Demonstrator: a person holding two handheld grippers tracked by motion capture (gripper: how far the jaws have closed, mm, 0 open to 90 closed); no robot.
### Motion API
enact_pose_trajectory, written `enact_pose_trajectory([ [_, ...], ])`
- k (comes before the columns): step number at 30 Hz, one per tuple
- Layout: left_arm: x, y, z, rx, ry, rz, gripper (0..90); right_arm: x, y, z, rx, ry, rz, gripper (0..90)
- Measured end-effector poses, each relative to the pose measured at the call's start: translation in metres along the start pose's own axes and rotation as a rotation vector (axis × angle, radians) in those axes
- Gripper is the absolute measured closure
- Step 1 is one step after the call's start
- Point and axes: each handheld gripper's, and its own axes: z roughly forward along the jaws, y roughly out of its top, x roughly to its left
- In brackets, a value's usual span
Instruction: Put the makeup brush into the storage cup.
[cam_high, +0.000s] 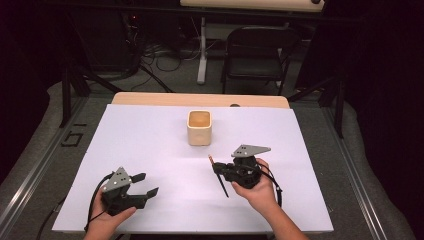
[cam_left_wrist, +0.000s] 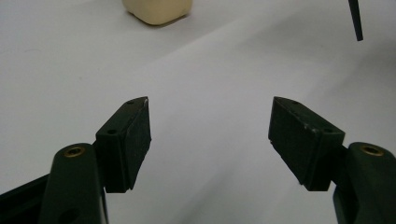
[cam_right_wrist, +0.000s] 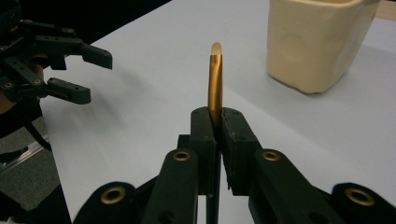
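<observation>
The right gripper (cam_high: 223, 169) has its two black jaws pressed together on a thin pencil-like stick with a dark shaft, a gold band and a pale rounded end (cam_right_wrist: 215, 79). In the high view this stick (cam_high: 218, 175) stands slanted in the grip, the pale end pointing toward the far edge of the table and the dark lower end just above, or perhaps touching, the white sheet (cam_high: 150, 150) that covers the table; I cannot tell which. So the picking up seems to be done.

The cream square cup with rounded corners (cam_high: 199, 127) stands upright near the middle of the sheet, toward the far edge, and it looks empty. The stick is near it but apart, on the near right side. I judge that what is left is to carry the stick over the cup and put it inside.

The left gripper (cam_high: 146, 184) rests near the near left corner, its jaws wide apart with nothing between them.
</observation>
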Motion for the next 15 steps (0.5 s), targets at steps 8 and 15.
enact_pose_trajectory([
  [8,-0.004,0.003,0.002,-0.019,-0.016,-0.013,31.0,-0.002,-0.006,0.001,-0.051,0.019,0.031,83.8],
  [15,-0.012,0.015,0.01,-0.018,-0.039,-0.014,32.8,-0.001,-0.006,0.002,-0.089,0.02,0.04,83.8],
])
